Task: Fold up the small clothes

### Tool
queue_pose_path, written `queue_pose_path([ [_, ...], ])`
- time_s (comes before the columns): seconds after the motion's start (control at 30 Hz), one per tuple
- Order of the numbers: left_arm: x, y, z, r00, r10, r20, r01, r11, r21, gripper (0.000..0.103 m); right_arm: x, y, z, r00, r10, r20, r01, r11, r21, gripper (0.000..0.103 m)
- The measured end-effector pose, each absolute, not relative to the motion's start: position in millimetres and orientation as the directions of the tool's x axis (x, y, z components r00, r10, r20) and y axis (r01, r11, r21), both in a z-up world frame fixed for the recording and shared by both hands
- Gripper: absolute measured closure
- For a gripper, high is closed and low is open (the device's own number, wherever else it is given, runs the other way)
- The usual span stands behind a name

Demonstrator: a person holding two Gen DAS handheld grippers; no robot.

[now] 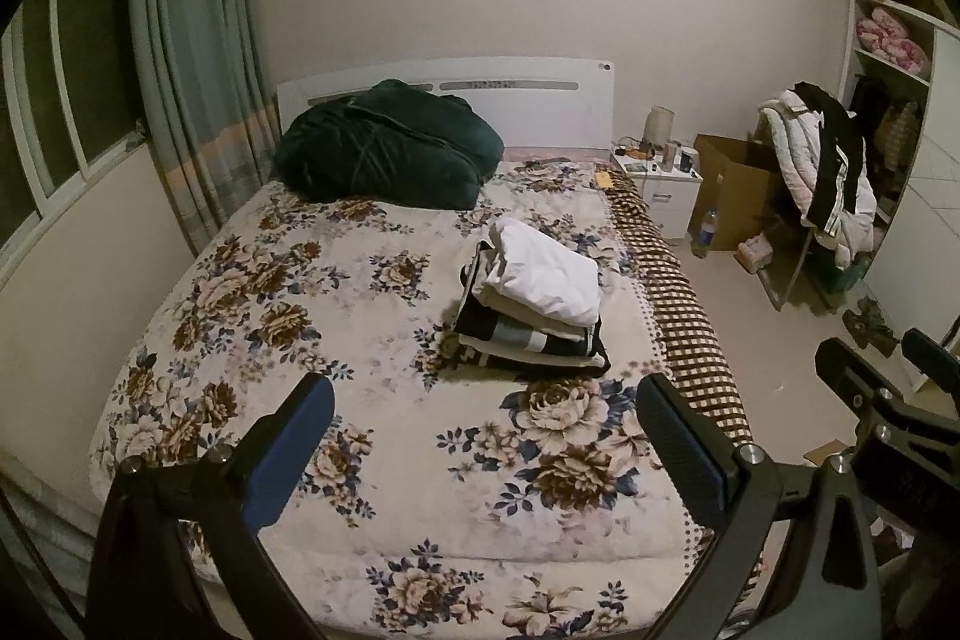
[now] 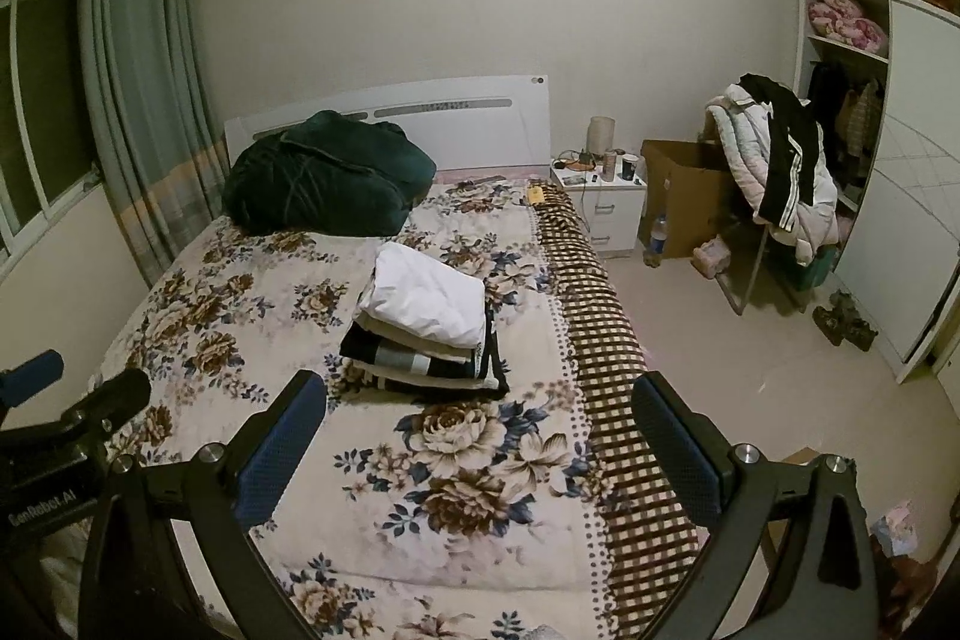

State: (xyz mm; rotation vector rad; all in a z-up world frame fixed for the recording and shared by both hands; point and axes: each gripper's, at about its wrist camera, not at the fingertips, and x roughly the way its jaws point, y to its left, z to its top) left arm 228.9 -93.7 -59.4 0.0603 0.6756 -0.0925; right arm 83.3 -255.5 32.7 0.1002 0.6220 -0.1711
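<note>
Dim bedroom with pale walls, a curtain (image 1: 192, 58) over the window at 10 o'clock, and a bed (image 1: 252, 304) under a floral quilt filling the middle. Dark green bundled duvet (image 1: 387, 145) heaped at the head of the bed, against the white headboard (image 1: 540, 100). Stack of folded clothes (image 1: 537, 307) lying on the quilt right of centre, near the checked blanket (image 1: 678, 292) running down the bed's edge; white piece on top, beige and black-and-grey striped layers beneath. Same stack (image 2: 429, 322) sitting near dead centre in the right wrist view.

Left gripper (image 1: 483, 400) hovering over the foot of the bed, fingers spread wide and holding nothing, stack lying beyond its tips at 12 o'clock, well apart. Right gripper (image 2: 477, 400) likewise spread wide and empty, poised over the quilt and checked blanket, stack just beyond its tips toward 11 o'clock.

White nightstand (image 1: 666, 187) cluttered with small items at 1 o'clock, cardboard box (image 1: 729, 184) beside it, plastic bottle (image 1: 705, 229) standing on the floor in front. Chair draped with jackets (image 1: 822, 172) at 2 o'clock, open wardrobe (image 1: 882, 58) behind it
</note>
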Motion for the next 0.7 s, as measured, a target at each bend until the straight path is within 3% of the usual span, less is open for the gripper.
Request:
queue_pose_path([
  [0.7, 224, -103, -49, 0.799, -0.019, -0.601, 0.07, 0.996, 0.061, 0.0, 90, -259, 32, 0.802, -0.105, -0.588, 0.164, 0.985, 0.049, 0.0],
])
